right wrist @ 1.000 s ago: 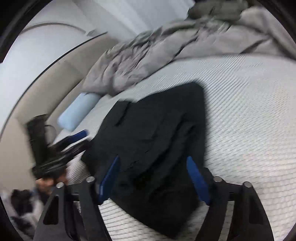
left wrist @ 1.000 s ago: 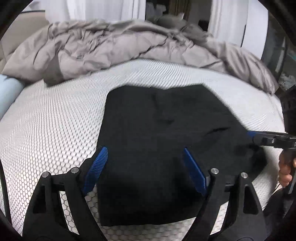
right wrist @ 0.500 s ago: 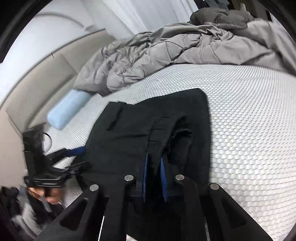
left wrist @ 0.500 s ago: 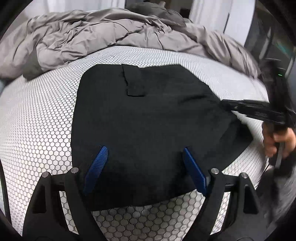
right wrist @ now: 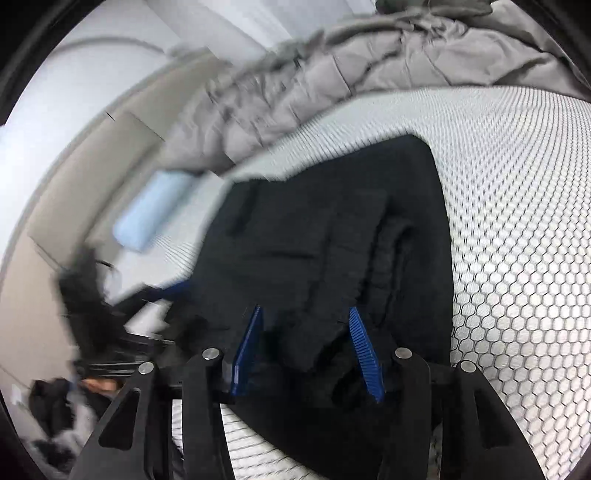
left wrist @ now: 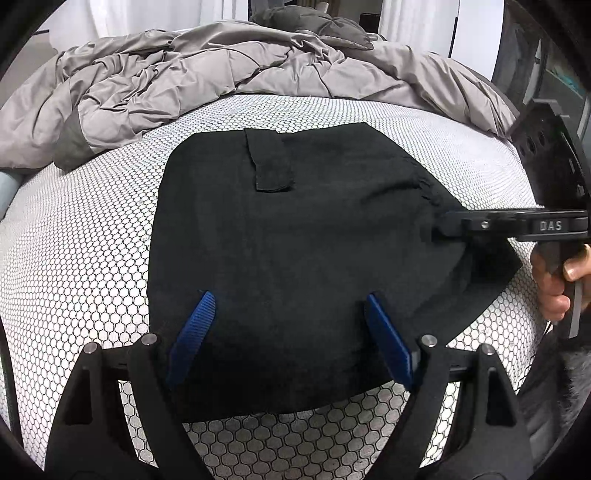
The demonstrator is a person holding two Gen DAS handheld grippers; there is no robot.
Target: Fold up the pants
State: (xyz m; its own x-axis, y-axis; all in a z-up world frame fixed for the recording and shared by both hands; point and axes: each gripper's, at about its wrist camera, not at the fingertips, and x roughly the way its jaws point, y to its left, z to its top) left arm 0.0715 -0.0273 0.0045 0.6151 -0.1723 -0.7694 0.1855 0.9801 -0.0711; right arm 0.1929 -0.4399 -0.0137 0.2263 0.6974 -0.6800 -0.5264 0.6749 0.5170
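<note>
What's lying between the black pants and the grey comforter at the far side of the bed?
Only bare honeycomb-patterned mattress lies between the pants and the comforter. The left wrist view shows that strip clearly; the right wrist view is too blurred there.

A home bedroom: a bed (left wrist: pixel 74 258) with honeycomb-patterned cover, a rumpled grey duvet (left wrist: pixel 221 70) at twelve o'clock, white curtains (left wrist: pixel 122 16) behind.

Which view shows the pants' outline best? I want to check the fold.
The left wrist view: the black pants lie sharp, nearly whole on the mattress. The right wrist view shows them blurred, partly hidden behind the right gripper.
</note>
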